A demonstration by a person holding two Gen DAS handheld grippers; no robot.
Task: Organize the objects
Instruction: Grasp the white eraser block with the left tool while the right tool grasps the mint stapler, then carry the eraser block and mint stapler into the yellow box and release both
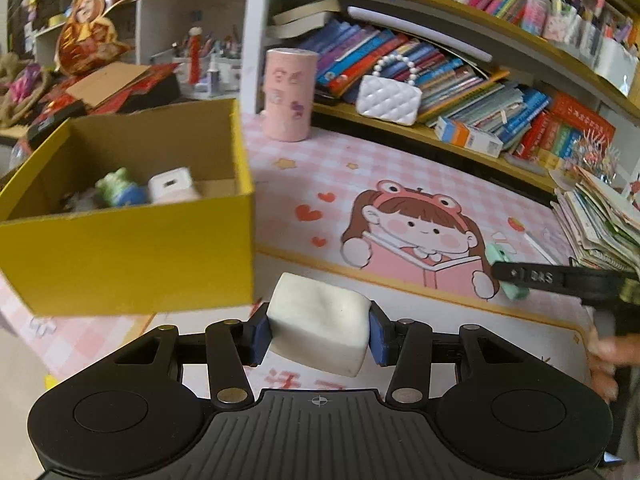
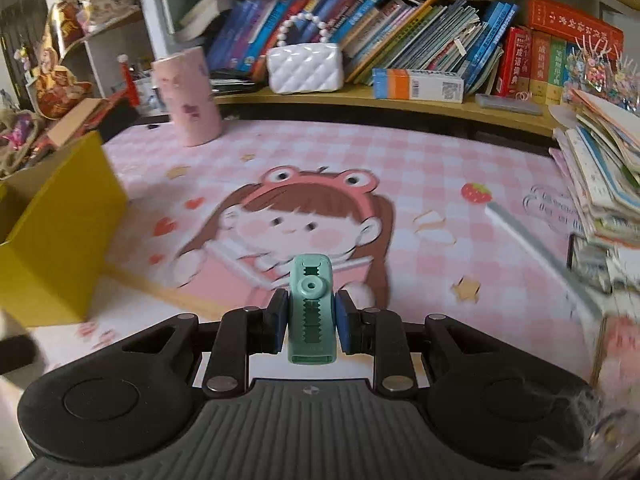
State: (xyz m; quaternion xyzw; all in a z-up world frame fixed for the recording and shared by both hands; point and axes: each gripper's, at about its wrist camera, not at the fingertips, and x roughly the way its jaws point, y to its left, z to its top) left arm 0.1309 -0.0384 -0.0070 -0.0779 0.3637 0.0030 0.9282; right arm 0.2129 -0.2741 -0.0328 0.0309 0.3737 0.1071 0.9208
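Surroundings: pink checked desk mat (image 2: 420,152) with a cartoon girl print; pink cylindrical tin (image 1: 290,94) standing upright at the mat's far edge; white quilted purse (image 2: 305,68) with a bead handle on the low shelf, in front of leaning books (image 2: 400,36); a loose stack of booklets (image 2: 600,184) along the right side.

Yellow box (image 1: 128,252): open-topped, at my left, rim near my left gripper. Inside it, a green frog figure (image 1: 120,190) beside a white charger block (image 1: 172,186).

My left gripper (image 1: 318,330): blue pads pressed against both sides of a white eraser block (image 1: 320,324), lifted above the mat just right of the box's near corner.

My right gripper (image 2: 310,322): narrowly closed on a mint green clip-like gadget (image 2: 310,308), held upright above the mat.
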